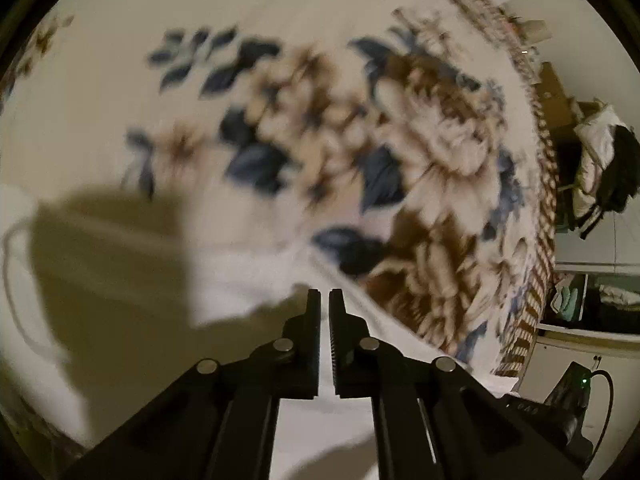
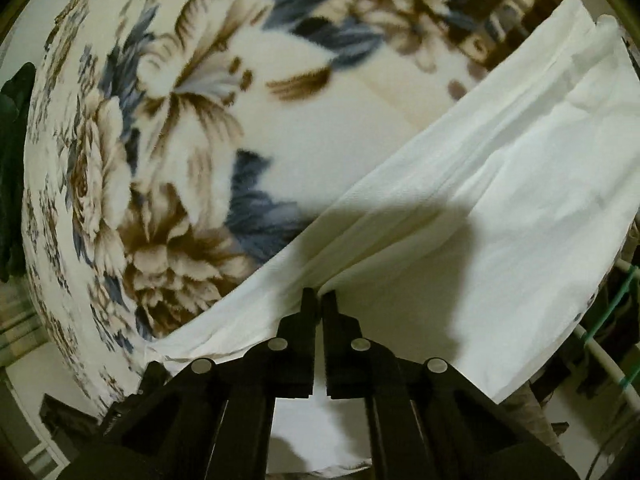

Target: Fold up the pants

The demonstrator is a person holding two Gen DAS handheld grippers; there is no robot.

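White pants (image 2: 500,184) lie spread on a floral blanket (image 2: 192,128). In the right wrist view, folds of the cloth run down into the tips of my right gripper (image 2: 319,294), which is shut on the pants' edge. In the blurred left wrist view the pants (image 1: 240,276) lie below and to the left, partly in shadow. My left gripper (image 1: 325,293) has its jaws almost together at the cloth's edge, where a small peak of fabric meets the tips. It is shut on the pants there.
The blanket (image 1: 360,140) with blue and brown flowers covers a bed. Past the bed's edge at the right are a pile of clothes (image 1: 596,160), shelves and a cable (image 1: 604,384). A white rail (image 2: 608,360) shows at the lower right of the right wrist view.
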